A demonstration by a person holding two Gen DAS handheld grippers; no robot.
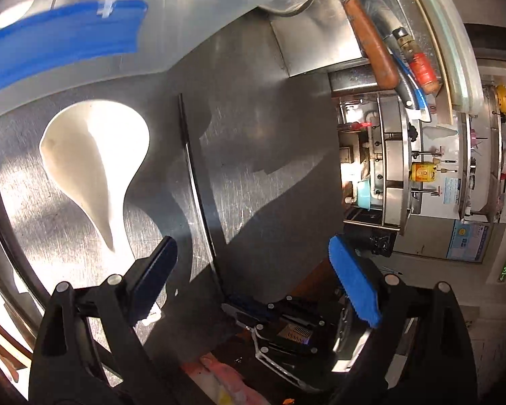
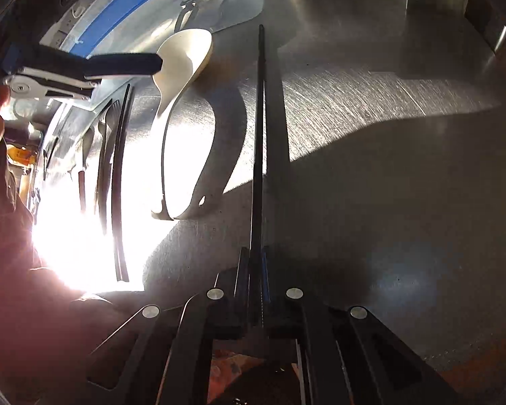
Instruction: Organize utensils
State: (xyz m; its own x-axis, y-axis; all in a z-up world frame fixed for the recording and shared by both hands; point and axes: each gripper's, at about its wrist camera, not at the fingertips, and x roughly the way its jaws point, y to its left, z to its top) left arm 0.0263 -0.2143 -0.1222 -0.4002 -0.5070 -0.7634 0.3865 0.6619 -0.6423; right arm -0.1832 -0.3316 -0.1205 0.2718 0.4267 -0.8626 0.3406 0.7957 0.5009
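A white rice spoon (image 2: 182, 67) lies on the steel table (image 2: 371, 108); it also shows in the left wrist view (image 1: 91, 155). My right gripper (image 2: 253, 270) is shut on a black chopstick (image 2: 259, 135) that points away along the table; the chopstick also shows in the left wrist view (image 1: 195, 182). My left gripper (image 1: 253, 270) is open and empty, hovering beside the spoon's bowl; one of its fingers (image 2: 118, 64) shows in the right wrist view. More black chopsticks (image 2: 118, 185) and a fork (image 2: 103, 141) lie at the left in glare.
A clear plastic container with a blue-trimmed lid (image 1: 67, 37) stands by the spoon; it also shows in the right wrist view (image 2: 124, 13) with tongs (image 2: 189, 6) inside. Shelves with kitchen items (image 1: 421, 168) lie beyond the table's edge. Strong sunlight washes out the table's left side.
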